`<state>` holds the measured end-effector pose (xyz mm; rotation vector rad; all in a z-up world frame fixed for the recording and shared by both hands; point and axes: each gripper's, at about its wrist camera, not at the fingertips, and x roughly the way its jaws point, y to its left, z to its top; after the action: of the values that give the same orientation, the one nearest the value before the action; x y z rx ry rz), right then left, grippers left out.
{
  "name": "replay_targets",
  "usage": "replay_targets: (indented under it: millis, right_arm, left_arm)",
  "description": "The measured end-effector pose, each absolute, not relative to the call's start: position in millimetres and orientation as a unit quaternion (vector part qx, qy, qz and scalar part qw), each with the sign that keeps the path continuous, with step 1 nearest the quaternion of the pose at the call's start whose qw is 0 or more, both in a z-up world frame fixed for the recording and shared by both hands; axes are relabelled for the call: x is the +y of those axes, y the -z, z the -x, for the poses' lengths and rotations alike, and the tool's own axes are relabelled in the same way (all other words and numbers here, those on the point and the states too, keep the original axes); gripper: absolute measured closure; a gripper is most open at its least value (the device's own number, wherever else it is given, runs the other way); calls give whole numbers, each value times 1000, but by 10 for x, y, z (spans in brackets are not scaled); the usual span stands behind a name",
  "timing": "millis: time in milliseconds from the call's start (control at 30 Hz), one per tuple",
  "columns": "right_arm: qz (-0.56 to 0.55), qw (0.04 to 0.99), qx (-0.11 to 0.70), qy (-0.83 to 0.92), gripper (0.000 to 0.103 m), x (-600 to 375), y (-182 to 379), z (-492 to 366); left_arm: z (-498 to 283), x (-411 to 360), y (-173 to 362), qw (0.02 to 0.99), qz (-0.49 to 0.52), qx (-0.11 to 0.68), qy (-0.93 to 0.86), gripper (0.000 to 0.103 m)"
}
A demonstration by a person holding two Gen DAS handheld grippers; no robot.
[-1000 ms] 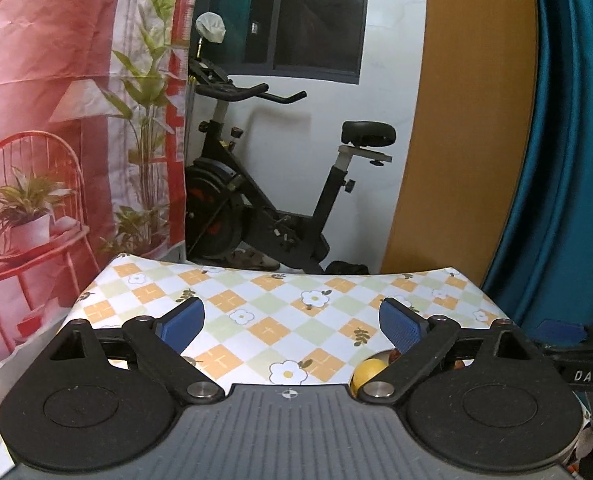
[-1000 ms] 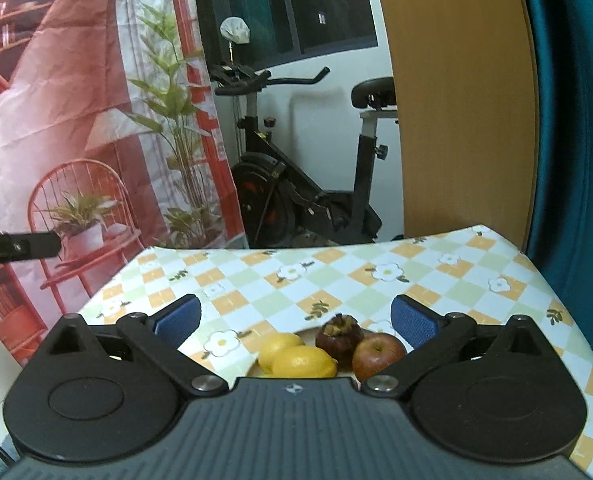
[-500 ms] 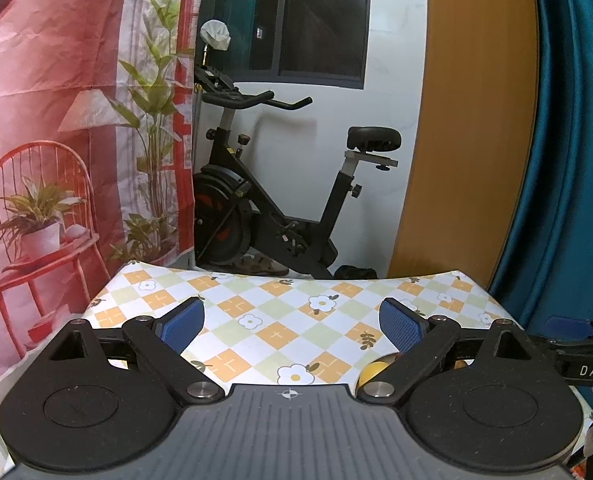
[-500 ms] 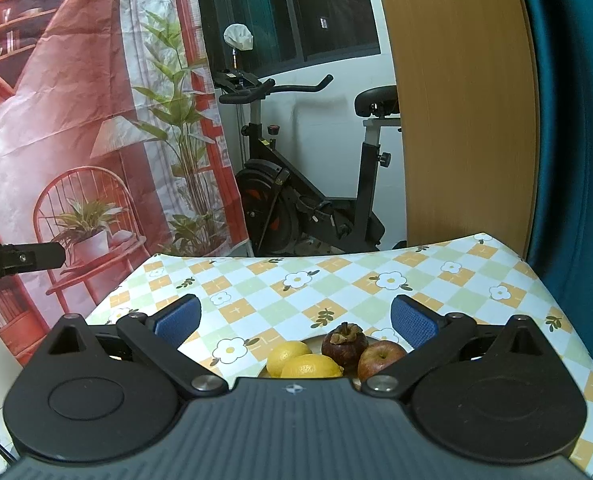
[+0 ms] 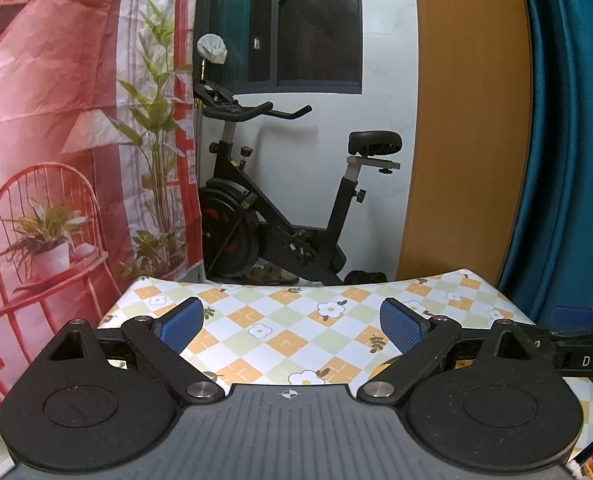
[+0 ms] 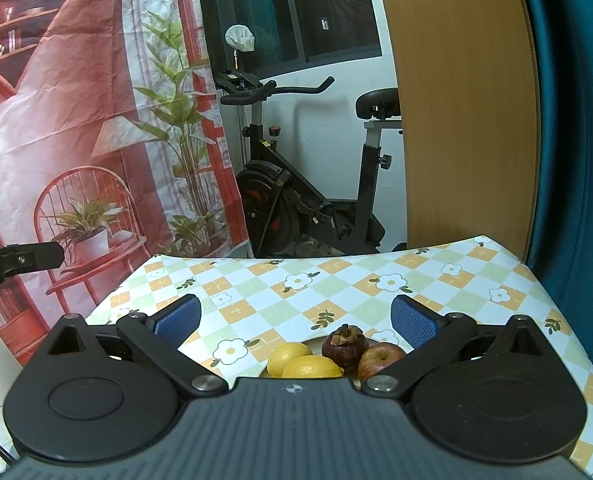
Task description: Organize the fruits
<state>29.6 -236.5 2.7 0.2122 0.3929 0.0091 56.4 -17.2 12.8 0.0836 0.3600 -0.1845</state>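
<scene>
Your left claw (image 5: 292,326) is spread wide and holds nothing, up over the flowered table (image 5: 296,320), so it looks like you are at the very start and no fruit has been picked yet. Your right claw (image 6: 294,318) is spread wide and holds nothing too, and just below it sit two lemons (image 6: 298,363), a dark mangosteen (image 6: 344,346) and a red apple (image 6: 379,362), all bunched close on a pale plate (image 6: 318,343). Next, I think you should tip the right claw down over one fruit and pinch it softly so it does not roll.
</scene>
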Motion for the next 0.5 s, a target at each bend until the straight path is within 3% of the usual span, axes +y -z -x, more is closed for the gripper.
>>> replay_targets:
  millis: [500]
  right_arm:
    - [-103,975,195,-5,0,-2363,-29,-297]
  left_arm:
    - [-567,-178,-147,977,-47,182,98,6]
